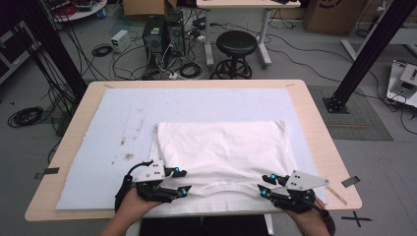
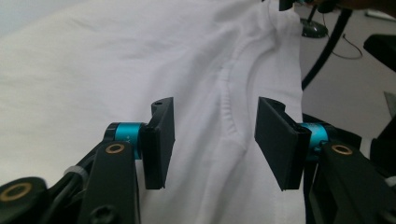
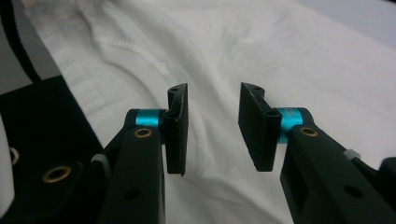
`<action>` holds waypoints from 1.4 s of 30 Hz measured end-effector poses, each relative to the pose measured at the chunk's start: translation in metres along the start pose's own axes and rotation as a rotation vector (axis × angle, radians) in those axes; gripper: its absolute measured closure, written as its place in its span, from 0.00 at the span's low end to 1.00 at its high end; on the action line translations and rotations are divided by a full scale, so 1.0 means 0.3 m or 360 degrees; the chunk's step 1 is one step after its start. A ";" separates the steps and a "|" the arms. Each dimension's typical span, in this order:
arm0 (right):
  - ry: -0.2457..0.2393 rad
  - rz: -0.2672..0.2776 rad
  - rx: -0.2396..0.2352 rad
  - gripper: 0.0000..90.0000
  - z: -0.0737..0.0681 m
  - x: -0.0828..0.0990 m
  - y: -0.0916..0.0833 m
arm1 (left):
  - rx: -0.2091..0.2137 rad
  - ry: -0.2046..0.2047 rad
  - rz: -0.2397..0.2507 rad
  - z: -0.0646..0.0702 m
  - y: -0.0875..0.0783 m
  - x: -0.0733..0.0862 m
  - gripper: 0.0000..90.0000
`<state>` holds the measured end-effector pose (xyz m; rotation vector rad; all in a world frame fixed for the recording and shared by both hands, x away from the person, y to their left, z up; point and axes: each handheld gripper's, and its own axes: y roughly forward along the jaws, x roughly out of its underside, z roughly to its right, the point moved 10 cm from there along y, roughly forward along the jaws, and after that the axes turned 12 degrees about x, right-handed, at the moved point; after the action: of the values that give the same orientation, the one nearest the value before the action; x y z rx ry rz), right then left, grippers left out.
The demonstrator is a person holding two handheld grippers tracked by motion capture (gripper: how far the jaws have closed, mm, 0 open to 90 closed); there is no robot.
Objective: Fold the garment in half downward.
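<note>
White T-shirt point(image 1: 221, 147) lies folded in half, collar point(image 1: 223, 186) nearest; left hand-held gripper point(image 1: 183, 182) and right hand-held gripper point(image 1: 265, 186) flank the collar, both released, further folds left.

I can make out only one mark: a black X point(image 1: 357, 218) taped on the floor, lower right of the high view. No lettering reads anywhere else.

White shirt point(image 1: 221, 147) lying folded at frame centre; left gripper point(image 1: 183, 182) and right gripper point(image 1: 264, 185) sitting open-jawed at its lower corners.
</note>
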<state>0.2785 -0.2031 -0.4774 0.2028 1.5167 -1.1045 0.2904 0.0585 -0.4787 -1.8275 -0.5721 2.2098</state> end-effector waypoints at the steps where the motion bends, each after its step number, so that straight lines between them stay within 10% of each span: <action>1: -0.0002 -0.0016 -0.0011 0.71 -0.006 0.007 0.008 | 0.0015 0.0009 -0.0040 0.006 0.017 0.011 0.55; 10: -0.0003 -0.0231 -0.0163 0.80 -0.024 0.116 0.074 | -0.0002 -0.0036 -0.0287 -0.005 0.082 0.080 0.77; 25: -0.0049 -0.0148 -0.0288 0.89 -0.057 0.058 -0.026 | 0.0127 0.0021 -0.0160 0.114 0.006 0.055 0.96; 30: -0.0010 -0.0188 -0.0313 0.83 -0.056 0.084 -0.006 | 0.0140 -0.0003 -0.0198 0.114 0.029 0.086 0.84; 35: 0.0062 -0.0078 -0.0262 0.61 -0.020 0.034 -0.022 | 0.0031 -0.0029 -0.0041 0.070 -0.031 0.028 0.60; 42: 0.0131 0.0058 -0.0012 0.46 0.113 -0.042 -0.075 | -0.0185 -0.0054 0.0136 -0.032 -0.197 -0.058 0.46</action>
<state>0.2902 -0.2338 -0.4503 0.2726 1.5840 -1.0725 0.2987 0.1063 -0.4395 -1.9078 -0.6540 2.3122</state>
